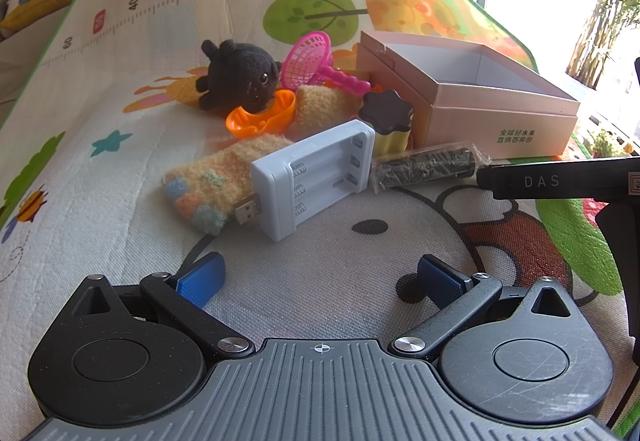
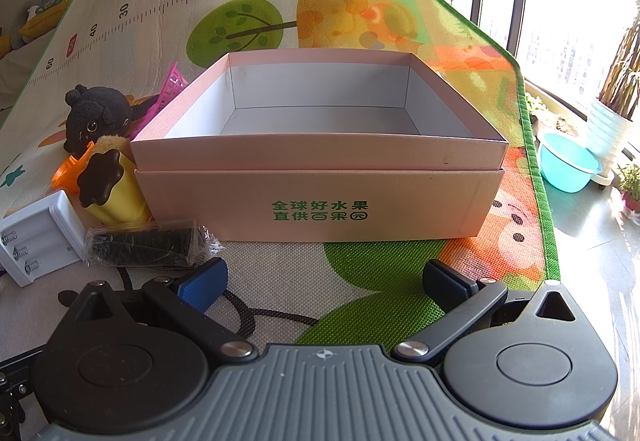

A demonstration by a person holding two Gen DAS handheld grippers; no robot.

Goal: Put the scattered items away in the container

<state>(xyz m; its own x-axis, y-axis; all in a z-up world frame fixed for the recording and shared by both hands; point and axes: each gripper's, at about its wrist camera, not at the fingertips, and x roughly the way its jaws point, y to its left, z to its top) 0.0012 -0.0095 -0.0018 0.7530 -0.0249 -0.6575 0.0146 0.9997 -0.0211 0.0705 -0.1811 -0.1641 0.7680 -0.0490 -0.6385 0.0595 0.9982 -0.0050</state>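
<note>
Left gripper (image 1: 320, 277), blue-padded fingers spread wide apart and holding nothing, poised low over the printed play mat (image 1: 120, 169). Just ahead of it lies a white battery charger (image 1: 316, 177) with a USB plug, resting partly on a fuzzy yellow knitted pouch (image 1: 212, 185). Beyond these lie a black plush toy (image 1: 240, 79), an orange plastic scoop (image 1: 260, 117), a pink toy net (image 1: 308, 59) and a yellow cup with a dark flower-shaped lid (image 1: 386, 121). Right gripper (image 2: 322, 279), fingers likewise apart and empty, faces the open pink cardboard box (image 2: 320, 197), whose interior holds no items. A black wrapped cylinder (image 2: 148, 243) lies on the mat just beside the box's front left corner, close to the right gripper's left finger.
</note>
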